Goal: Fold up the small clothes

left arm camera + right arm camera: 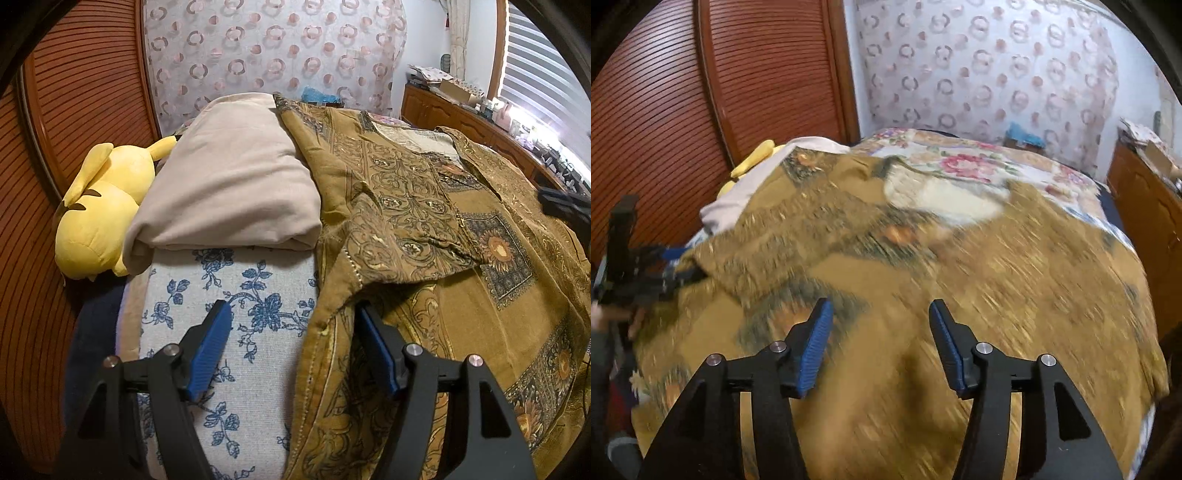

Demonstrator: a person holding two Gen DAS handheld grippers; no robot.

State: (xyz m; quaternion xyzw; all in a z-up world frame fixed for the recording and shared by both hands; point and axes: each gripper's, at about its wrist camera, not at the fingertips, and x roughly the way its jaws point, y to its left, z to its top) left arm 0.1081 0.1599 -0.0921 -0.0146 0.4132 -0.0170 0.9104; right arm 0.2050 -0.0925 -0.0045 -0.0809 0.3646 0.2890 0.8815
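Olive patterned garment spread across bed, one edge folded over, left gripper jaws apart straddling garment's hem above blue-floral sheet, nothing pinched, right gripper parted and empty over blurred garment, beige pillow and yellow plush toy beside.

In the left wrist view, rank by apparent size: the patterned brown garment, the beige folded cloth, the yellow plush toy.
1. Patterned brown garment, plainly the largest.
2. Beige folded cloth.
3. Yellow plush toy, smallest as seen, though the cloth hides part of it, so its true size is unsure.
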